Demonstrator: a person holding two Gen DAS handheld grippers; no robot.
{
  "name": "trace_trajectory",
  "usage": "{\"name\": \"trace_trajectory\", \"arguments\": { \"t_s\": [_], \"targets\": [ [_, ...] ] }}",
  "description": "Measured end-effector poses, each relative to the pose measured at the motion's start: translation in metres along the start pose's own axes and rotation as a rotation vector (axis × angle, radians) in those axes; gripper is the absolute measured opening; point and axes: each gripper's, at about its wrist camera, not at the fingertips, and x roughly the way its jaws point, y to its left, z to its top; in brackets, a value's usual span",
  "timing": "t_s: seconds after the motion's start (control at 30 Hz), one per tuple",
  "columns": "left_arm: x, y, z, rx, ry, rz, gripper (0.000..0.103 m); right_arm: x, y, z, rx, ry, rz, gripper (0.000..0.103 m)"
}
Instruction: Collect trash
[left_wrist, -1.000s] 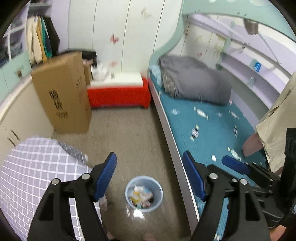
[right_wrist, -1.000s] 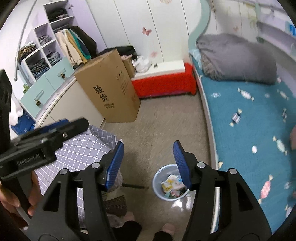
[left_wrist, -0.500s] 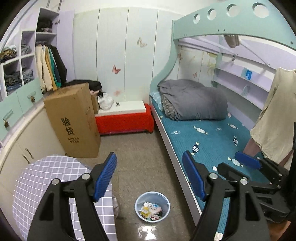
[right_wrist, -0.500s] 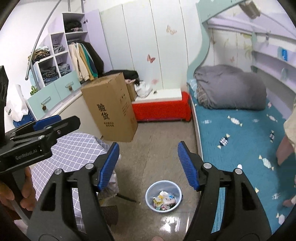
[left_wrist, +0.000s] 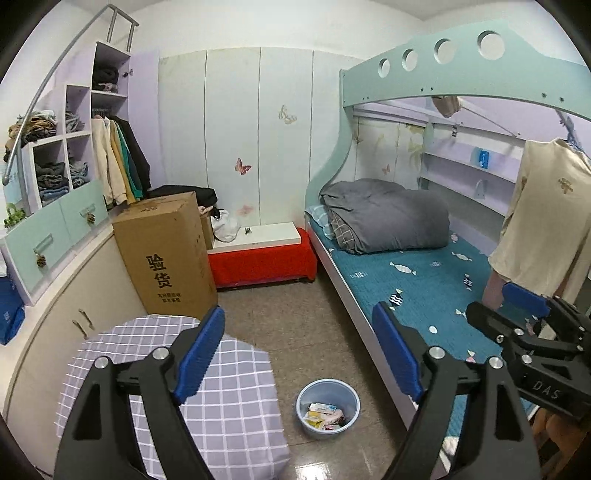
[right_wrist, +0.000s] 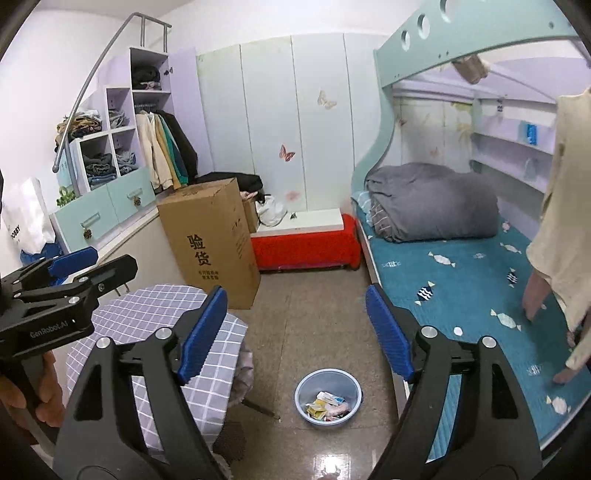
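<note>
Compared with a second earlier, both views had pulled back and up: the checked table (left_wrist: 229, 398) on the left now filled less of the frame. The left hand-held gripper (left_wrist: 299, 350) stood wide, its jaws opening, with nothing between them. Further right, the blue bin (left_wrist: 328, 408) sat smaller and lower on the floor beside the bed (left_wrist: 424, 291), wrappers (right_wrist: 327, 406) lying inside. The right hand-held gripper (right_wrist: 295, 328) was likewise opening and empty. Judging by this, the trash looked deposited and the collecting nearly or wholly finished.
</note>
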Motion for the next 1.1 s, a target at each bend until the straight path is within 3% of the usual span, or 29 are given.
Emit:
{"name": "trace_trajectory", "arguments": {
  "t_s": [0.3,0.53,1.1],
  "targets": [
    [-0.072,0.025,-0.029,0.017,-0.039,-0.036,0.091,-0.068,0.049,-0.029,0.02,-0.048,-0.051,0.081],
    [-0.101,0.026,-0.034,0.016,-0.06,-0.054,0.093,-0.104,0.065,-0.035,0.012,-0.079,-0.091,0.086],
    [-0.121,0.015,-0.031,-0.005,-0.075,-0.052,0.095,-0.131,0.06,-0.037,0.004,-0.096,-0.08,0.089]
  ]
}}
